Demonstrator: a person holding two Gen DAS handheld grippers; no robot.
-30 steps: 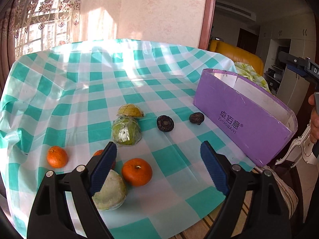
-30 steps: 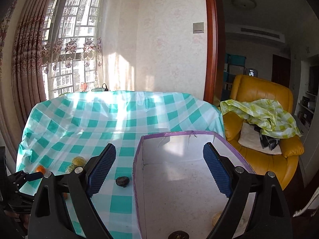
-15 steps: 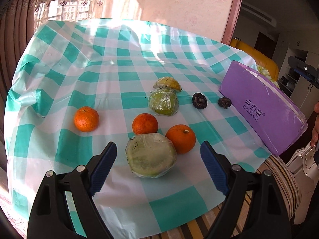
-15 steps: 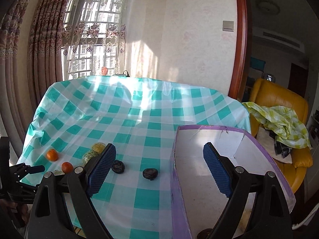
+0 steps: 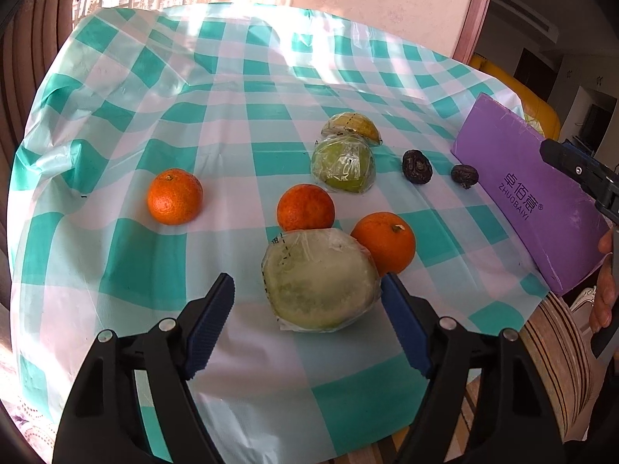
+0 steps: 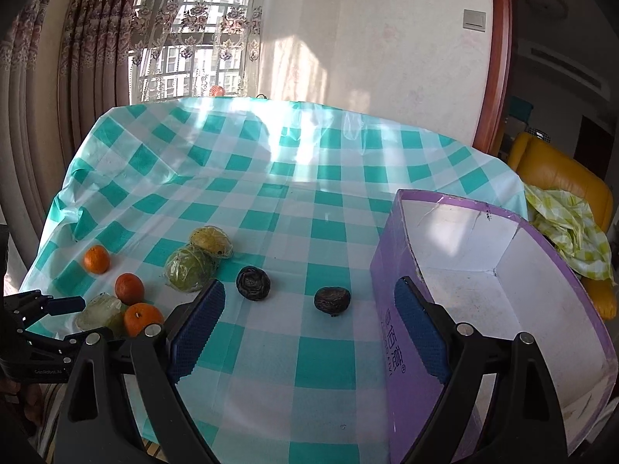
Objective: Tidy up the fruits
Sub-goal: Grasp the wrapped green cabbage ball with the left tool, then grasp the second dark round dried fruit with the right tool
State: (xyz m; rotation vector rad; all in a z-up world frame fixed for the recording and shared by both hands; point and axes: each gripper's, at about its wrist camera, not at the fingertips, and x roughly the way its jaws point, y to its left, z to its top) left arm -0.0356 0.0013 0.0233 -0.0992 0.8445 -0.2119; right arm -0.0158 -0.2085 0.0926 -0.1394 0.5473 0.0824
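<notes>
A pale green fruit in plastic wrap (image 5: 321,278) lies at the near edge of the checked table, between the fingers of my left gripper (image 5: 307,280). Its jaws are closing: the right pad (image 5: 402,317) is at the fruit's side, the left pad (image 5: 211,319) stands clear. Three oranges (image 5: 175,196) (image 5: 305,207) (image 5: 383,241) sit around it, with a wrapped green fruit (image 5: 343,168) and a wrapped yellow fruit (image 5: 350,125) behind. My right gripper (image 6: 309,290) is open and low over the table, with two dark wrinkled fruits (image 6: 253,283) (image 6: 332,301) just ahead. The purple box (image 6: 390,255) stands beside its right finger.
The box's white inside (image 6: 483,290) shows nothing in the part I see. A yellow armchair (image 6: 561,170) with a green checked cloth (image 6: 572,232) stands behind the box. A window with curtains (image 6: 193,38) is at the back. A person's hand (image 5: 603,294) shows at the right edge.
My left gripper has dropped and swung left onto the wrapped pale fruit, and its jaws have narrowed around it. My right gripper has swung left from over the box and sunk toward the dark fruits.
</notes>
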